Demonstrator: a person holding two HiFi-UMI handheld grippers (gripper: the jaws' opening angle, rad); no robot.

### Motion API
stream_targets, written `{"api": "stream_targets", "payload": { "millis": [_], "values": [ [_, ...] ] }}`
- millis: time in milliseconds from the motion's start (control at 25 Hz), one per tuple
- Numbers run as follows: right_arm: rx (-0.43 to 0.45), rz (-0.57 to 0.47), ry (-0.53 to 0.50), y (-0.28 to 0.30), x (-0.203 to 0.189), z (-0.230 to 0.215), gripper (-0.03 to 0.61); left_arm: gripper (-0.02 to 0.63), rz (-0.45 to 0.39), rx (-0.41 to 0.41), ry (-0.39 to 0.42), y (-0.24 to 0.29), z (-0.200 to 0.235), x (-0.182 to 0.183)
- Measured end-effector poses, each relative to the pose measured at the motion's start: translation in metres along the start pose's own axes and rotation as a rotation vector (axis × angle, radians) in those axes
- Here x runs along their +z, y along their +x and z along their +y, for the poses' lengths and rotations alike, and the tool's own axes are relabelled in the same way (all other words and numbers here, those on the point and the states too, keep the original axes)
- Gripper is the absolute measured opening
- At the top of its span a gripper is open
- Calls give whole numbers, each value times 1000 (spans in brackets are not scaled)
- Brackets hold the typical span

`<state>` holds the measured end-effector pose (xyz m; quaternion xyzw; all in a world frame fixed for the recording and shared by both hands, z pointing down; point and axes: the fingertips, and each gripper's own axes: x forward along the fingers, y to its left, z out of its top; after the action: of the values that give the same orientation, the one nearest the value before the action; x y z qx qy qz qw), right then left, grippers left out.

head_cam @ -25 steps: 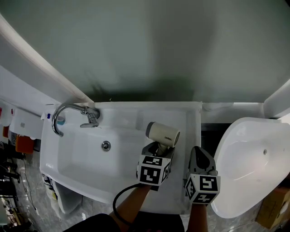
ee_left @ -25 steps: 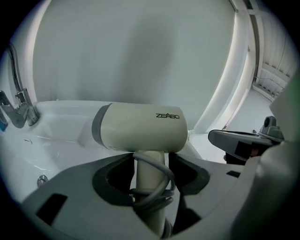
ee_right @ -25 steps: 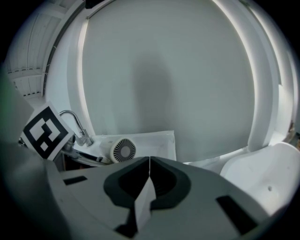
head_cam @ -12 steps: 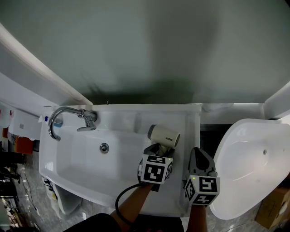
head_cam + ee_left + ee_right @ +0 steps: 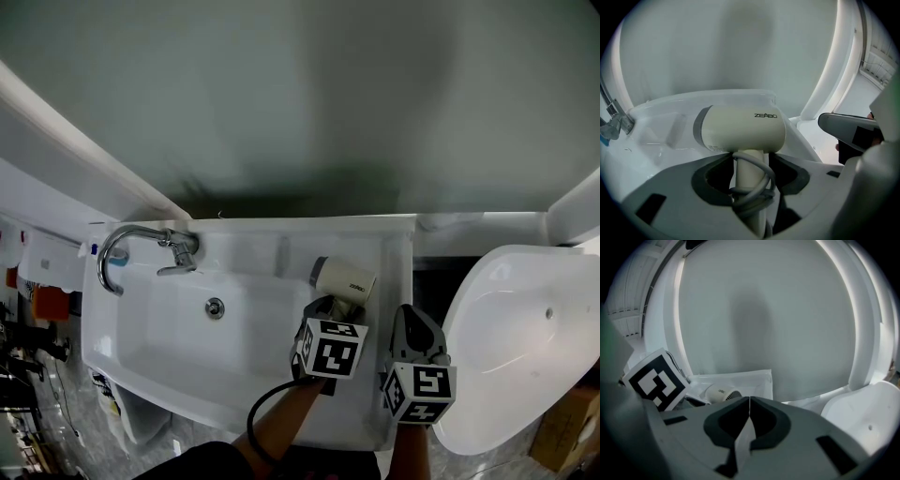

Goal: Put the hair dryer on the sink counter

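Sink counter (image 5: 396,255) under down-tilted left gripper (image 5: 332,307) with hair dryer (image 5: 345,278)

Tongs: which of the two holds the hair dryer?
The left tongs, clamped on the hair dryer; the right tongs are shut and empty.

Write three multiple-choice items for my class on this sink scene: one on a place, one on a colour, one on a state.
1. In the head view, the tap stands at the sink's: A right end; B left end; C front middle.
2. The hair dryer has a body that is: A cream; B red; C black.
3. The right gripper has its fingers: A wide apart; B closed on a cord; C together, empty.

Answers: B, the tap curves over the basin's left end. A, the left gripper view shows a cream shell. C, the right gripper view shows the fingers meeting with nothing between.
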<state>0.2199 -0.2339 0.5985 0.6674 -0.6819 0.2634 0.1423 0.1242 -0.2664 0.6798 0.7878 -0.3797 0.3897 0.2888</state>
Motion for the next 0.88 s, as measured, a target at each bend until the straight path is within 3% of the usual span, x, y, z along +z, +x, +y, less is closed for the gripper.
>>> {"api": "stream_targets", "payload": {
  "millis": [320, 520, 880],
  "values": [
    [-2, -1, -1, -5, -1, -2, 21, 238, 7, -10, 24, 5, -7, -1],
    [-8, -4, 3, -8, -3, -6, 21, 283, 14, -13, 78, 7, -9, -7],
    [-13, -17, 6, -14, -2, -5, 21, 328, -25, -66, 77, 2, -15, -4]
  ]
}}
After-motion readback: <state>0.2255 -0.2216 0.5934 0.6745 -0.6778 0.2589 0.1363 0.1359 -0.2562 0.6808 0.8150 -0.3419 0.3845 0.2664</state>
